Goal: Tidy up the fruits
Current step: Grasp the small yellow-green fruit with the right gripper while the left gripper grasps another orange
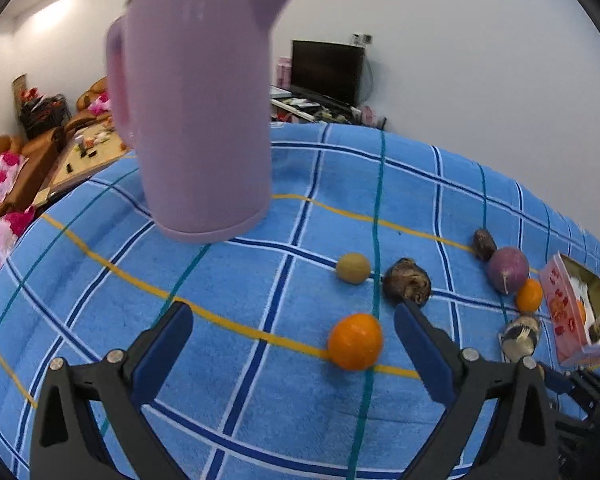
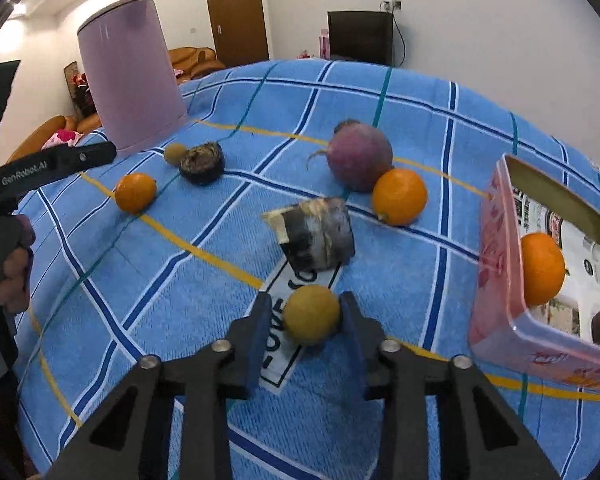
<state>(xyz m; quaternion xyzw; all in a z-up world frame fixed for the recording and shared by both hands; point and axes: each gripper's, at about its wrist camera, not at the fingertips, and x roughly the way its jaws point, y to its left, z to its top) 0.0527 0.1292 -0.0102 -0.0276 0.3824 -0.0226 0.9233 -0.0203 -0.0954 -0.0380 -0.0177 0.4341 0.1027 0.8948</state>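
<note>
In the right wrist view my right gripper (image 2: 306, 308) is shut on a small yellow round fruit (image 2: 311, 314), just above the blue checked cloth (image 2: 180, 280). To its right stands a pink box (image 2: 496, 240) holding an orange (image 2: 542, 268). In the left wrist view my left gripper (image 1: 292, 320) is open, low over the cloth (image 1: 260, 400). An orange (image 1: 355, 342) lies between its fingers, nearer the right one and touching neither. Another orange (image 2: 399, 197) rests against a purple turnip (image 2: 359, 158). A small tan fruit (image 1: 353, 268) lies farther back.
A lilac kettle (image 1: 196, 112) stands at the back left of the table. A dark rough root (image 1: 407, 286) sits by the left gripper's right finger. A cut dark piece (image 2: 316, 236) lies just ahead of the right gripper. A hand (image 2: 16, 264) holds the left tool.
</note>
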